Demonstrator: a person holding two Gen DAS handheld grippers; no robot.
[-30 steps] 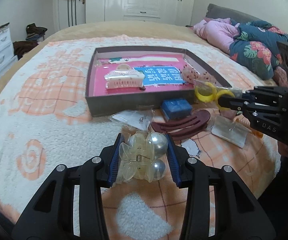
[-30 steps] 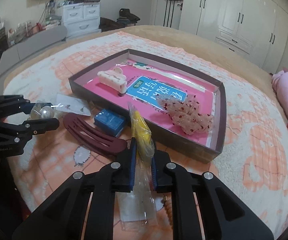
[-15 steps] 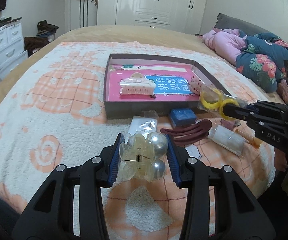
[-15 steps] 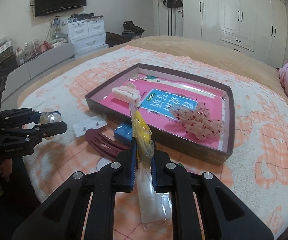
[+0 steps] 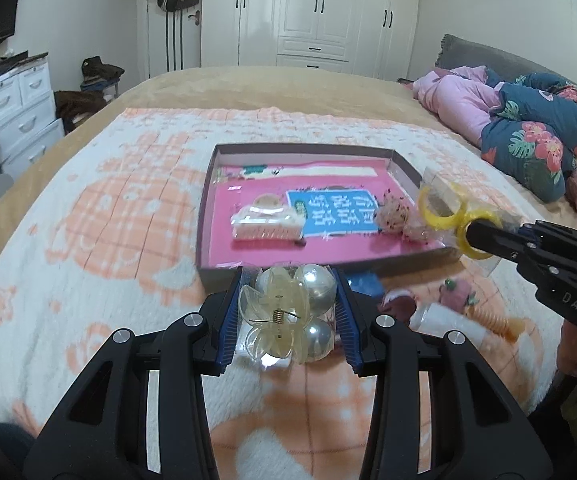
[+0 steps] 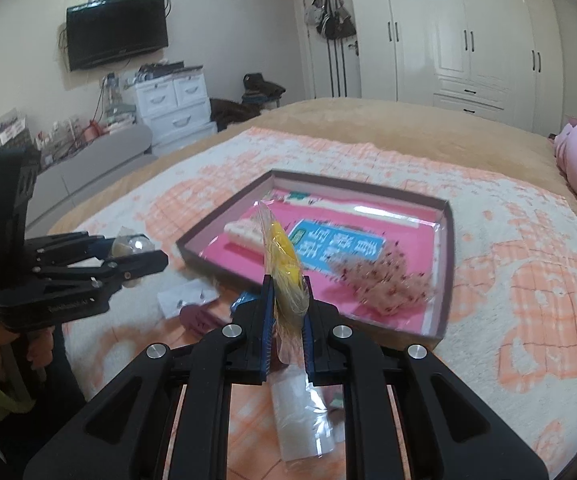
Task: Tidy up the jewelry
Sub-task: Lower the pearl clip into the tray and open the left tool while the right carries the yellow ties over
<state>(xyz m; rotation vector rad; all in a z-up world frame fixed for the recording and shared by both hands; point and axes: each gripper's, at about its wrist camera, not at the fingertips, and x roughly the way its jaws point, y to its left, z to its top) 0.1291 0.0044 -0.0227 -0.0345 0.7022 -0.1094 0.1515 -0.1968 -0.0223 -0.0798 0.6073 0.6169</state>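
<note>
We see a clear flower-shaped claw clip [image 5: 274,316] with a brass spring and pearl beads, packed in clear film, pinched between the blue pads of the left gripper [image 5: 288,312]. Its spring axis runs across the jaws. The left gripper hangs level above the blanket [image 5: 88,240], just short of the near wall of the brown tray [image 5: 404,168]. The right gripper [image 6: 286,312] is pressed onto a clear bag of yellow rings [image 6: 284,268]; the bag stands on edge, long axis vertical. We see this gripper level, near the tray's near wall. A white claw clip [image 5: 268,222] lies inside the tray.
</note>
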